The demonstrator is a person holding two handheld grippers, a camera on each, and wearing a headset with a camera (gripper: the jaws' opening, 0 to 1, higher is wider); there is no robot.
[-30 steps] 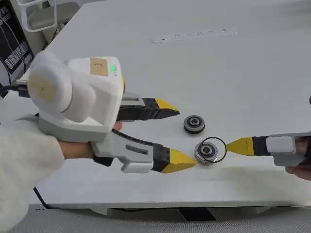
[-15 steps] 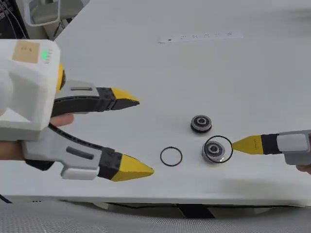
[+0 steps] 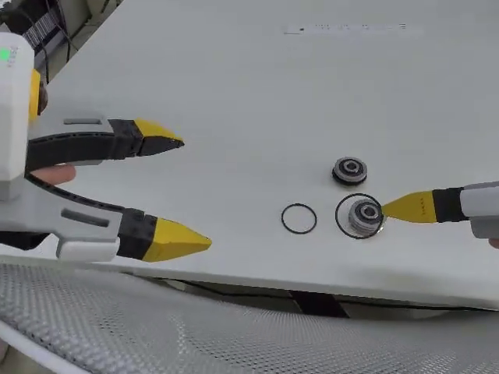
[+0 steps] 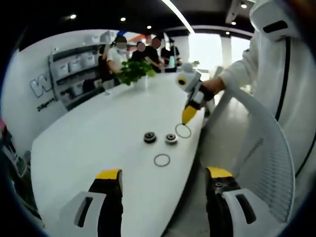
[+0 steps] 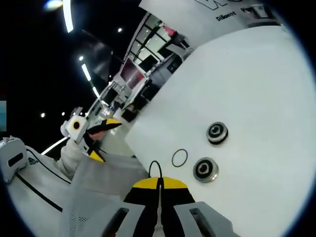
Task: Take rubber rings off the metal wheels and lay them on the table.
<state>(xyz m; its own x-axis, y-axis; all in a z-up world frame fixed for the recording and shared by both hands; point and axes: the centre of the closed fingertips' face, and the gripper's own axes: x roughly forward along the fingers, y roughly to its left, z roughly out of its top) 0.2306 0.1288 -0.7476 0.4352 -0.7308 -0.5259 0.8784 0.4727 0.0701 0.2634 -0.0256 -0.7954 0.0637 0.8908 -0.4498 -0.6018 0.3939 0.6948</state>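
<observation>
Two metal wheels stand near the table's front edge: the far wheel (image 3: 348, 171) (image 4: 150, 137) (image 5: 217, 132) has a dark rim, the near wheel (image 3: 365, 212) (image 4: 171, 138) (image 5: 205, 169) looks bare silver. One black rubber ring (image 3: 299, 218) (image 4: 161, 160) (image 5: 179, 158) lies flat on the table left of them. My right gripper (image 3: 386, 209) (image 5: 159, 181) (image 4: 188, 117) is shut on a second rubber ring (image 3: 341, 220) (image 4: 183, 131) (image 5: 154, 168), held beside the near wheel. My left gripper (image 3: 175, 192) (image 4: 164, 174) (image 5: 102, 139) hangs open far to the left, with nothing in it.
A white power strip (image 3: 351, 28) lies at the table's far side. A mesh chair back (image 3: 234, 327) runs along the front edge (image 3: 257, 280). People and a green plant (image 4: 133, 71) are at the table's far end.
My left gripper has drawn back to the left, away from the wheels, and a ring now lies on the table. The right gripper has stayed by the near wheel.
</observation>
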